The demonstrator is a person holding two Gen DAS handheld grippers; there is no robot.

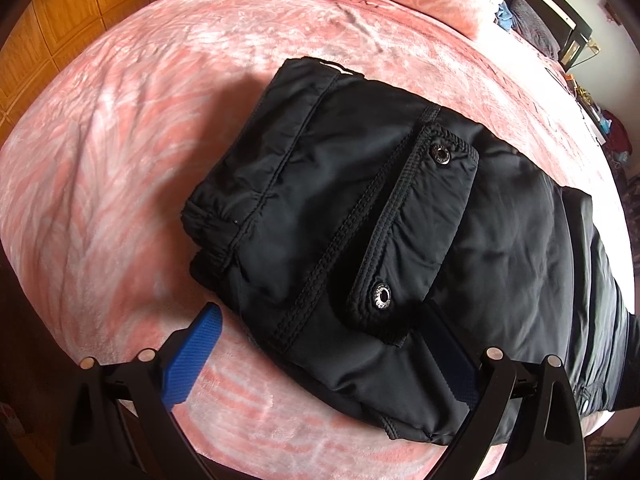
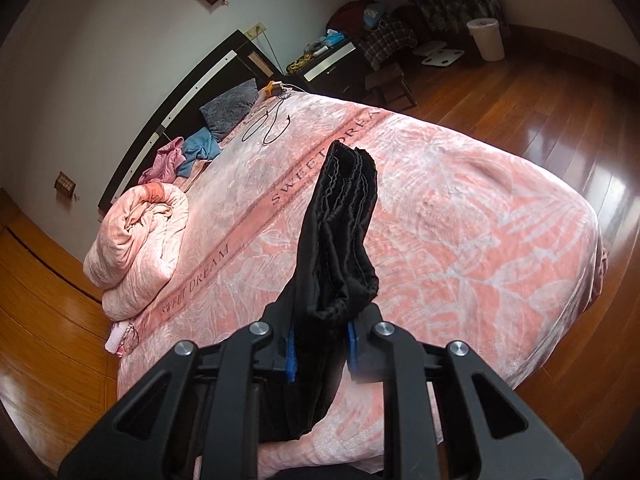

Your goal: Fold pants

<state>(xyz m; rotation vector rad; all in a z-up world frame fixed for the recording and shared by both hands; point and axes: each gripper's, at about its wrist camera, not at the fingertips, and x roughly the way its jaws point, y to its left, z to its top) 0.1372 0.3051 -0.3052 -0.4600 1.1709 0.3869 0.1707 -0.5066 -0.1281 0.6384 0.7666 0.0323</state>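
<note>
Pinching a bunched end of the black pants (image 2: 340, 232) above the bed (image 2: 460, 240), the right gripper (image 2: 320, 350) risks dropping thick, slippery layers, which would spoil the fold. The left gripper (image 1: 320, 344) stands wide over the folded stack, one of its fingers (image 1: 192, 360) touching no fabric. A rolled quilt (image 2: 136, 236) and a cable (image 2: 268, 124) lie well apart.

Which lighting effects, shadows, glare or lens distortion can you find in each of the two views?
Left wrist view: the fisheye bows the pink plush blanket into a dome, corners dark; the folded black nylon pants cast a soft shadow on their left. Right wrist view: window glare streaks the glossy wooden floor, the dark headboard curves, and the right tool looks slightly blurred.
</note>
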